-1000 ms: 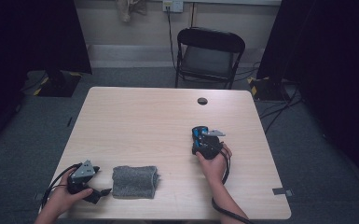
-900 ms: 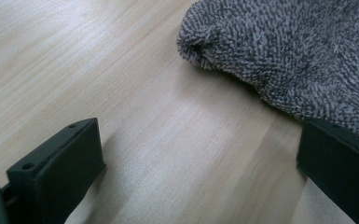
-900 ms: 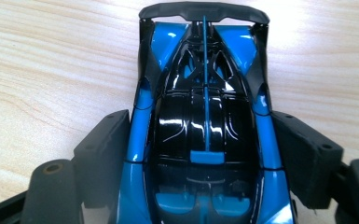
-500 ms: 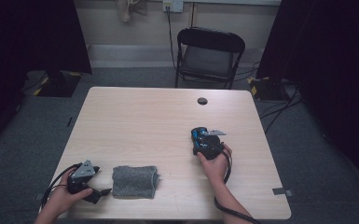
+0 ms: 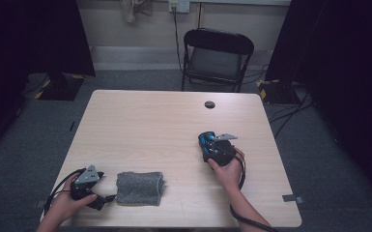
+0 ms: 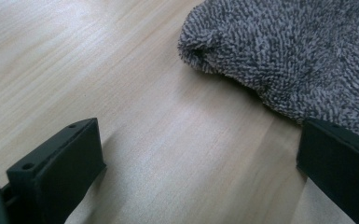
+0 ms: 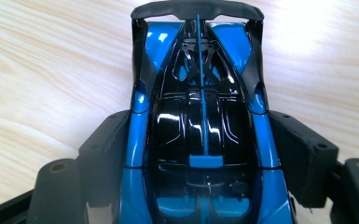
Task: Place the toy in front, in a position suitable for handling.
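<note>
At the right of centre in the high view, the right gripper (image 5: 211, 144) is clamped on a blue and black toy car (image 7: 200, 121), its jaws pressed against both flanks after just closing a little. At the lower left, the left gripper (image 5: 107, 197) rests on the table (image 5: 140, 121), jaws apart, one touching the edge of a grey towel (image 6: 303, 56).
</note>
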Tool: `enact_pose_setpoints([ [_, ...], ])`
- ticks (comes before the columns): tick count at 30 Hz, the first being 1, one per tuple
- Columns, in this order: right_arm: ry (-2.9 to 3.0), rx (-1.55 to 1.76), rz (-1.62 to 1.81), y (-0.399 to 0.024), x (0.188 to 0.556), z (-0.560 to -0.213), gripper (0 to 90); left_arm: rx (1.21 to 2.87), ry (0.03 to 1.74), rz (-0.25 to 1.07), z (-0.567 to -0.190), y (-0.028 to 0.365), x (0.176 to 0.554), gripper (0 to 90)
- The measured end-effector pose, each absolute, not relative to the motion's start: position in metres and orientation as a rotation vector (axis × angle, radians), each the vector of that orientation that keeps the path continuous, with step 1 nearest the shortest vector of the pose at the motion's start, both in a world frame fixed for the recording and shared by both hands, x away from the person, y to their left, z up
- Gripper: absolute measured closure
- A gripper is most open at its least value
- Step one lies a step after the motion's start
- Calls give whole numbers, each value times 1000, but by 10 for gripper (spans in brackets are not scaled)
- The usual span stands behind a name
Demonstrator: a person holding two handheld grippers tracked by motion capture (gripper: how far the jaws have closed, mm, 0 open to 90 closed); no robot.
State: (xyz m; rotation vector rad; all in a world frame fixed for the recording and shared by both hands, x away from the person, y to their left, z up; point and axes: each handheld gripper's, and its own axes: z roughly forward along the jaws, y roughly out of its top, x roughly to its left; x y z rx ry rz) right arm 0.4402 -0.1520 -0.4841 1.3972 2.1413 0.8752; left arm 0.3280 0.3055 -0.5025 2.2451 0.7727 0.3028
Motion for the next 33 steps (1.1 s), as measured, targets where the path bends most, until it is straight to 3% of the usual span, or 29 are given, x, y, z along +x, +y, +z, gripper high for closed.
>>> enact_pose_setpoints([
  [15,2360,1096,983,-117,437,-476,260,2248,771,306,-502,305,329,0],
  [33,2467,931,1009,-110,447,-490,259,2242,775,305,-503,304,329,0],
])
